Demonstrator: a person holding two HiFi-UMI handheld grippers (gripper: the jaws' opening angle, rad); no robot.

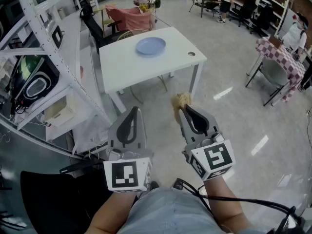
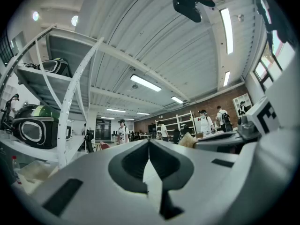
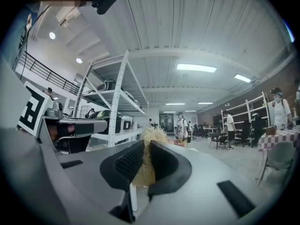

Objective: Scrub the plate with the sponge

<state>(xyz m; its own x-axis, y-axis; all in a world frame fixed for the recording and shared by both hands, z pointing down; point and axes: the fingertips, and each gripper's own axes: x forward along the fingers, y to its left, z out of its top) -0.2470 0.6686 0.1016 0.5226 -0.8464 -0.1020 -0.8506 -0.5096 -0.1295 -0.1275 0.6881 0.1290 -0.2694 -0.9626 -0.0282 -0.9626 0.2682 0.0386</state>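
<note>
A pale blue plate (image 1: pixel 150 46) lies on the white table (image 1: pixel 170 62) ahead of me. My right gripper (image 1: pixel 182 109) is shut on a straw-coloured fibrous sponge (image 1: pixel 182 99), held well short of the table over the floor. In the right gripper view the sponge (image 3: pixel 149 149) sticks up between the closed jaws of the right gripper (image 3: pixel 144 146). My left gripper (image 1: pixel 134 110) is held beside the right one, shut with nothing between its jaws, and in its own view the left gripper (image 2: pixel 149 146) shows its jaws pressed together.
A white metal shelf rack (image 1: pixel 44 57) with helmets and boxes stands close on my left. A table with a checked cloth (image 1: pixel 282 57) and a chair (image 1: pixel 273 74) are at the right. People and desks are at the back. Cables (image 1: pixel 243 204) trail by my feet.
</note>
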